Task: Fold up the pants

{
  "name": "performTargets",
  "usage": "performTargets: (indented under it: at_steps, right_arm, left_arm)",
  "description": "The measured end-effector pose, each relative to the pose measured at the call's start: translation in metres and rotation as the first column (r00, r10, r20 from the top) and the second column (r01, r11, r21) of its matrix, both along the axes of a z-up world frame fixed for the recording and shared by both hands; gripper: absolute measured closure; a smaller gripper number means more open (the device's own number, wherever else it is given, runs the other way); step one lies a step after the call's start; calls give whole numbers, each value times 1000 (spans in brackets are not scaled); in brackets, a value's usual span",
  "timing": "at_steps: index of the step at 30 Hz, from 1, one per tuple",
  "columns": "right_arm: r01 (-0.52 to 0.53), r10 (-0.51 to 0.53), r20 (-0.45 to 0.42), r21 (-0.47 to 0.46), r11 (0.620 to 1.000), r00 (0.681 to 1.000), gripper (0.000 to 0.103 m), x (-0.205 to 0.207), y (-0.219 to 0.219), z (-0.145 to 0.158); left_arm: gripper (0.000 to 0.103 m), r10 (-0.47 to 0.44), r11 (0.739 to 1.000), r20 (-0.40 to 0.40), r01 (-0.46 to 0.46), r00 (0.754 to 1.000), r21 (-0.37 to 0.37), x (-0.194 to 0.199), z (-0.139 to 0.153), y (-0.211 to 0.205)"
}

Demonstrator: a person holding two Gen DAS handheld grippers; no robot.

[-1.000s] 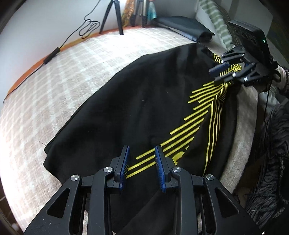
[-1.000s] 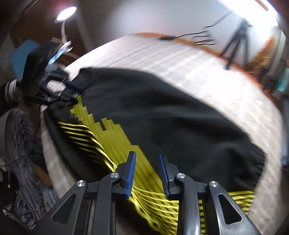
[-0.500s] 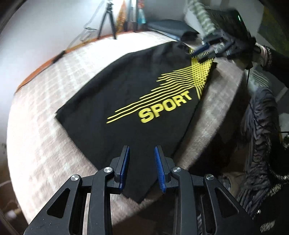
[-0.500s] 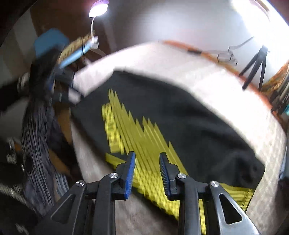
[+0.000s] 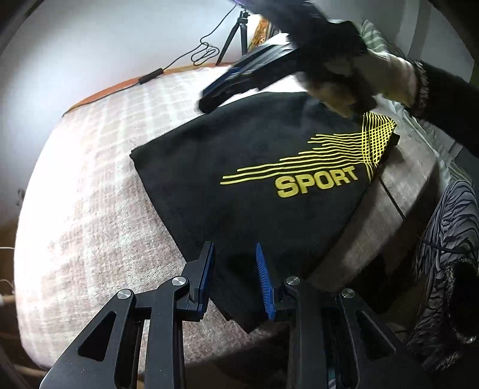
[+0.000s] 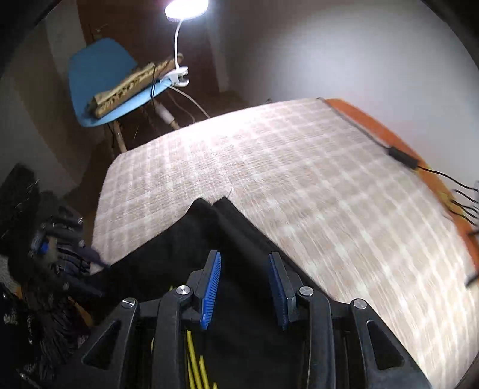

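Black pants (image 5: 254,161) with yellow stripes and the word SPORT lie folded flat on a checked blanket (image 5: 89,185). My left gripper (image 5: 235,276) is open and empty, over the pants' near corner. My right gripper (image 5: 239,80) shows blurred in the left wrist view, above the pants' far edge. In the right wrist view my right gripper (image 6: 244,288) is open and empty above the black cloth (image 6: 209,239), whose two corners point away over the blanket (image 6: 299,167). The left gripper (image 6: 60,254) shows dimly at the left there.
A blue chair (image 6: 104,86) with a clip lamp (image 6: 185,9) stands beyond the bed. A tripod (image 5: 236,36) and a black cable (image 5: 179,59) are by the wall. An orange bed edge (image 6: 389,134) carries a cable box. Striped clothing (image 5: 443,254) is at the right.
Both grippers have swung around. The right one moved from the pants' waist end to above the far edge. The left one pulled back to the near corner. The pants now lie flat with SPORT showing.
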State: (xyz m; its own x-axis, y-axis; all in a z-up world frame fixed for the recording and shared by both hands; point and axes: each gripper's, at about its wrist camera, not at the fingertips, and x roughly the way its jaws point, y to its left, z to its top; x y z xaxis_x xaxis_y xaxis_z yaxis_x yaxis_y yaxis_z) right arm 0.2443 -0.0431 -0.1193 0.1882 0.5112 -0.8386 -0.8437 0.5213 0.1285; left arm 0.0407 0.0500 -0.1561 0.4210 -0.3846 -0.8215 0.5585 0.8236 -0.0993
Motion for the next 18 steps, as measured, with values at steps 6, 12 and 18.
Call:
performTargets:
  at_steps: [6,12,18]
  right_arm:
    - [-77,77,-13,-103,992,997,70,11,32,-36]
    - [-110,113,25,-120,987,993,101,0,28,-37]
    - [-120,130,94,-105,987,987,102,-12,26,-19]
  left_arm:
    - [77,1,999,-9,-2,1000,-32,2,-8,5]
    - [77,-10,999,-8,9,1000,-42,2,-6,6]
    - [77,2,999,11,-1,1000,-51,3,-3,11]
